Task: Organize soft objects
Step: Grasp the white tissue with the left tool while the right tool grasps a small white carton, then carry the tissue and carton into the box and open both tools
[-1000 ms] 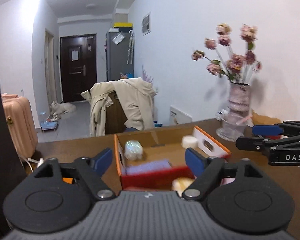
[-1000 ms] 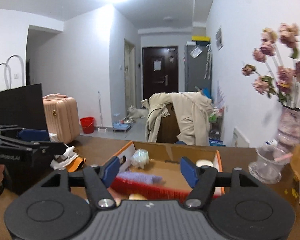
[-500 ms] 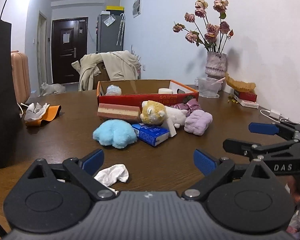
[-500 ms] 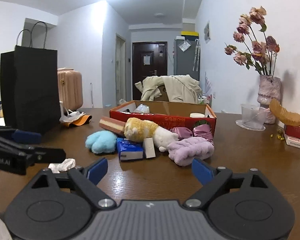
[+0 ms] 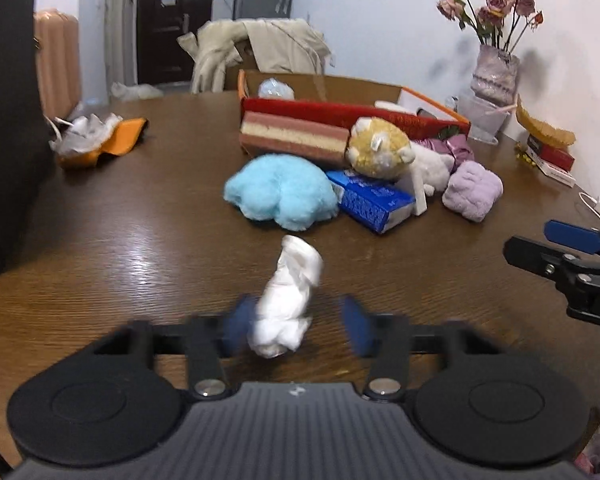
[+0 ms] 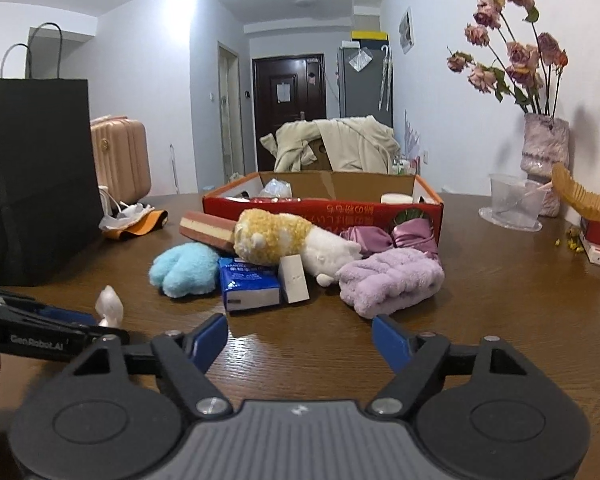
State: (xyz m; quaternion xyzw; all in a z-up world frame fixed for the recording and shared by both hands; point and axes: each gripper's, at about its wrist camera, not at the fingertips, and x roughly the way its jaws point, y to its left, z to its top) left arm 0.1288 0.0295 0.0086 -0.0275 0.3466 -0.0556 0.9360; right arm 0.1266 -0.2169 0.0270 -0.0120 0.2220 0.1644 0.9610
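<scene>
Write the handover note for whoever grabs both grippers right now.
Left gripper: fingers have just been closing around the crumpled white tissue on the table; a firm grip is not confirmed.
Right gripper: open, empty, hovering short of the pile.
Still on the table in front of the red box: blue plush, yellow-white plush, purple plush, tissue pack, striped sponge.
Done: a few items already sit in the box.
Left: the whole pile and the tissue.

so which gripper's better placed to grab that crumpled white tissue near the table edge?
Left. The left gripper already straddles the crumpled white tissue, its jaws just closing around it. The right gripper stands open and empty, facing the toy pile.
</scene>
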